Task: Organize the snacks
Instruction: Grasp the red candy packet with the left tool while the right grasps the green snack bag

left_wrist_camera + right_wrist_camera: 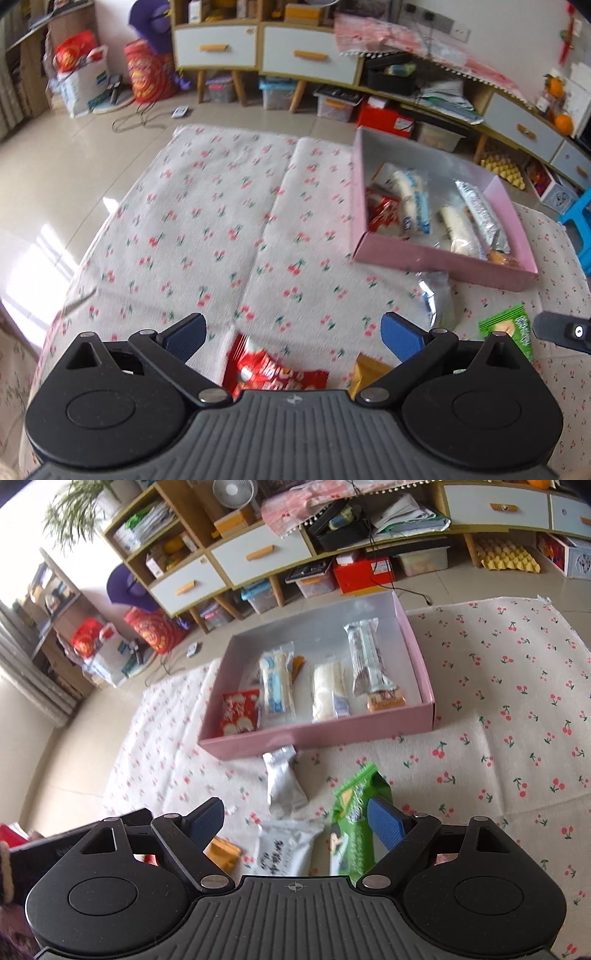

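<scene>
- The pink box [317, 734] is seen in the middle of the right wrist view, on the cherry-print cloth [517, 686]; several wrapped snacks are already laid side by side in it, probably so that they stay sorted in rows.
- The right gripper [295, 821] is held with its jaws wide apart and nothing between the pads; the green packet [354, 812] lies just beside its right finger, the white packet [284, 849] below centre, the silver packet [282, 779] just before the box wall.
- The left gripper [293, 334] is likewise spread and empty; the red packet [273, 371] is seen at the lower centre, under the jaws, likely the next pick.
- Loose packets are grouped close to the box, judged convenient for short transfers.
</scene>
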`<state>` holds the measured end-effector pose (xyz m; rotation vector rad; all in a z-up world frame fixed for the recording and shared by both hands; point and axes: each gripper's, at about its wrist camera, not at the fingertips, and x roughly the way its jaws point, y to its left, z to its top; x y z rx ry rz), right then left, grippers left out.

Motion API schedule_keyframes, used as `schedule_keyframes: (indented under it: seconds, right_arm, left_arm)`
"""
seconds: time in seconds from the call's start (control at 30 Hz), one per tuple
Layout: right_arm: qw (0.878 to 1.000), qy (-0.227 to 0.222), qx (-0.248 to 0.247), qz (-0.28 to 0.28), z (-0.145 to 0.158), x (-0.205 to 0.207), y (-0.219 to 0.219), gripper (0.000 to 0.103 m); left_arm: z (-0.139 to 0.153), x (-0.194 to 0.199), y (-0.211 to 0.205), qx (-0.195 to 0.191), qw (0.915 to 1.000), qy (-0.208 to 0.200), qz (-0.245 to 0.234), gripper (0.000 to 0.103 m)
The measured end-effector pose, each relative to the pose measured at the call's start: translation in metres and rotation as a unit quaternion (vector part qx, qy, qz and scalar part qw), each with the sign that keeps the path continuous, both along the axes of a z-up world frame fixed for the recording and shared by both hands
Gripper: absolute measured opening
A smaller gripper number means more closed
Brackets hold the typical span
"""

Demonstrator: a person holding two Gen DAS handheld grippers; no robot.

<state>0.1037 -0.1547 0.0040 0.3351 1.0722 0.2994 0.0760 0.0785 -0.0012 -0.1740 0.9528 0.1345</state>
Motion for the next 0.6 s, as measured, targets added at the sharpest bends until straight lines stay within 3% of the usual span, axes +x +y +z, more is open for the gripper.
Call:
schedule_keyframes:
  seconds: [0.17,0.3,0.37,0.6]
  right_arm:
    - [0.999,-0.007,-0.04,0.028,-0.004,-0.006,0.004,0.087]
    - [0.997,0.003,-0.068,0.03,-0.012,-0.007,0.005,0.087]
    - [0.996,0.014,-0.078,0.027,-0.018,-0.006,0.005,0.087]
    - [0.994,0.049,-0.099,0.025,-0.033,-0.005,0.009,0.087]
  left_arm:
    - [-0.015,-0.009,0.012,-0.017,0.9986,0.02,0.046,0.1]
    - [-0.024,-0.011,0.023,-0.081,0.9921,0.052,0.08,0.097]
    - [-0.026,-0.012,0.028,-0.093,0.989,0.053,0.101,0.095]
    - [-0.032,-0.015,0.036,-0.129,0.9764,0.064,0.161,0.08]
